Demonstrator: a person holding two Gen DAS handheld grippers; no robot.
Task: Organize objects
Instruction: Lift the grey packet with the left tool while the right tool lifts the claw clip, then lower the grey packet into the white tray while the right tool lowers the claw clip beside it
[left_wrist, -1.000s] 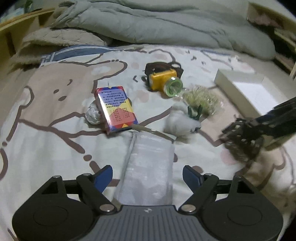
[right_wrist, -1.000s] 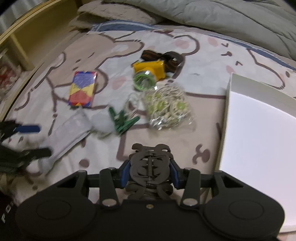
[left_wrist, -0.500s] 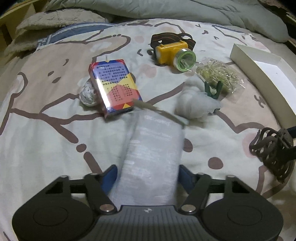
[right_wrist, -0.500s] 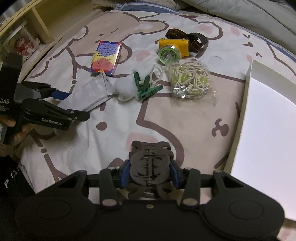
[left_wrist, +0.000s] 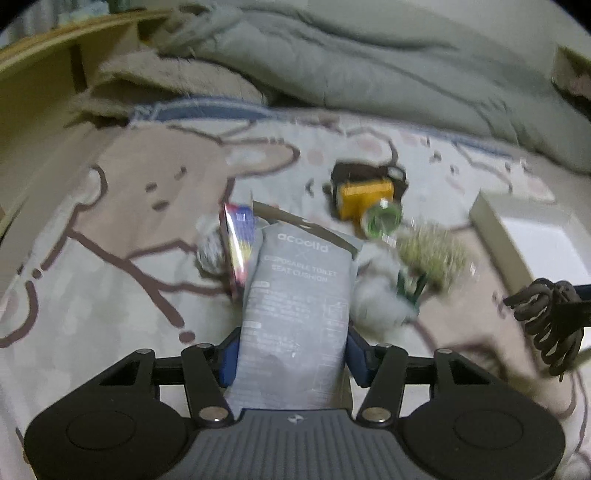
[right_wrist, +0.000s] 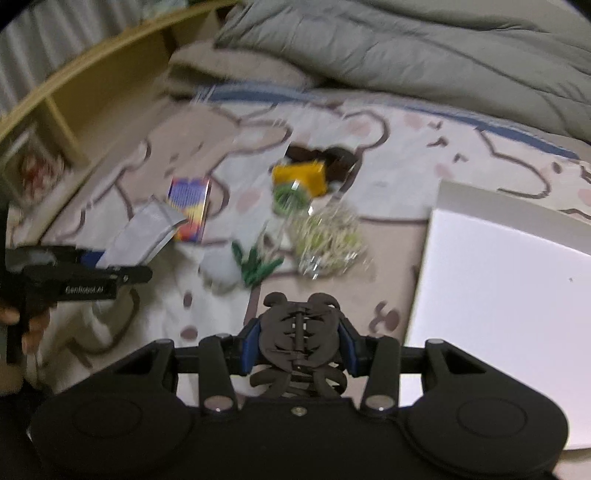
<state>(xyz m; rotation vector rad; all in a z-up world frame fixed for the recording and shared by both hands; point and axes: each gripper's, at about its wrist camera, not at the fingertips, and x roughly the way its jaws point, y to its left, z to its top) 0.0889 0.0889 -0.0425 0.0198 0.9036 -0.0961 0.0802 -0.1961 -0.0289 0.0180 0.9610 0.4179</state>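
Note:
My left gripper has its jaws closing on a grey sealed packet, whose sides the blue pads press. The packet is lifted off the bed and tilts up in front of a colourful small box. The right wrist view shows the same packet sticking up from the left gripper at the left edge. My right gripper is shut on a dark hair claw clip and hangs above the sheet beside a white shallow box. From the left wrist view the clip shows at the far right.
On the cartoon-print sheet lie a yellow headlamp, a clear bag of pale green bands, green clothes pegs and a white fluffy wad. A grey duvet is heaped at the back. A wooden shelf runs along the left.
The left jaws have closed onto the grey packet and raised it off the sheet. Both grippers have risen, and the right one still carries the claw clip.

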